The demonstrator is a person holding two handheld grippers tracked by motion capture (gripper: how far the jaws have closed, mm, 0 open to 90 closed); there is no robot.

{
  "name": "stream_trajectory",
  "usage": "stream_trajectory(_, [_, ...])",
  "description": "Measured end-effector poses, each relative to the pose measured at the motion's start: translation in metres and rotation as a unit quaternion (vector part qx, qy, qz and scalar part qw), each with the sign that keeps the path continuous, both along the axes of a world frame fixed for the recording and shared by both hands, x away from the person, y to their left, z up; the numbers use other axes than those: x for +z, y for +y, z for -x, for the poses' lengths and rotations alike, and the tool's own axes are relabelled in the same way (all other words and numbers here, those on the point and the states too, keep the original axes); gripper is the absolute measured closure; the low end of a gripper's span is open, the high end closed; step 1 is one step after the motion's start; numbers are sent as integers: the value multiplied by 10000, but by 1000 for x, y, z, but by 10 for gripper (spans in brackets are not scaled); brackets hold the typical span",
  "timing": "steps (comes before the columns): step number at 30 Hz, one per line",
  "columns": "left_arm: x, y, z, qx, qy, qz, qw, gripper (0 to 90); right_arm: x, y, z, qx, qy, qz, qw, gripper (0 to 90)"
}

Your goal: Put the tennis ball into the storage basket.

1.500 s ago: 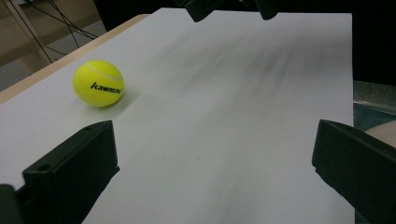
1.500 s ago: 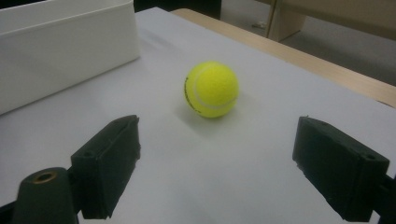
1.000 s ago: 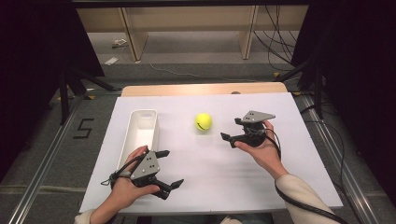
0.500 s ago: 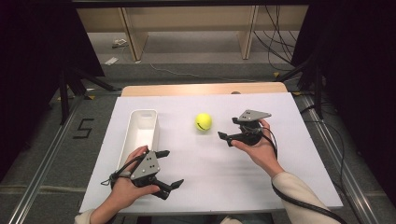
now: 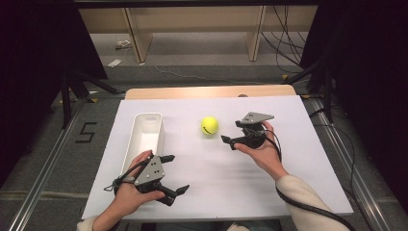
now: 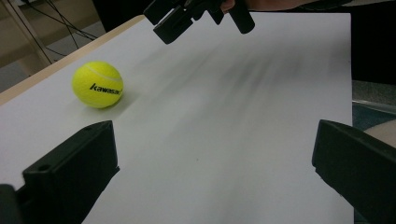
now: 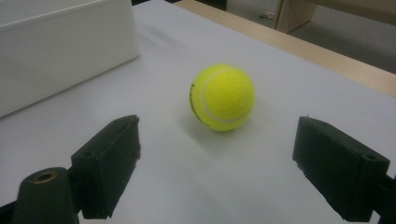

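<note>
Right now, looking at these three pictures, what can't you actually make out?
- Inside of the white bin: in the right gripper view its top is cut off by the edge; in the high view part of the floor lies behind the near wall.
- Underside of the tennis ball: hidden by the ball itself.
- Far end of the white board: smeared by blur in the left gripper view.
- Right gripper: its fingers are too small in the high view.

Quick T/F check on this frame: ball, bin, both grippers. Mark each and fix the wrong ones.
1. The tennis ball lies on the white table. True.
2. The ball is inside the white bin. False: it lies on the table to the bin's right, apart from it.
3. The right gripper is shut on the ball. False: its jaws are open, short of the ball.
4. The left gripper is open and holds nothing. True.
</note>
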State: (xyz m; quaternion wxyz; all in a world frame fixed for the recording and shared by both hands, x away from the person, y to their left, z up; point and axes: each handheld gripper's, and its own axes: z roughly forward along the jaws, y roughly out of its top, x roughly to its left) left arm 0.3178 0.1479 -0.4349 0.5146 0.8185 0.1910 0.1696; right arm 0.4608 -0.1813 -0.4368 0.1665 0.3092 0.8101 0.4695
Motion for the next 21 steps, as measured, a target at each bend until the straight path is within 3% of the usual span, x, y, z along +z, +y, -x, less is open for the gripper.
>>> stream_trajectory(21, [0,0,0,-18,-3,4,10000,0,-2,11,-11,-50,39,29,10000,155])
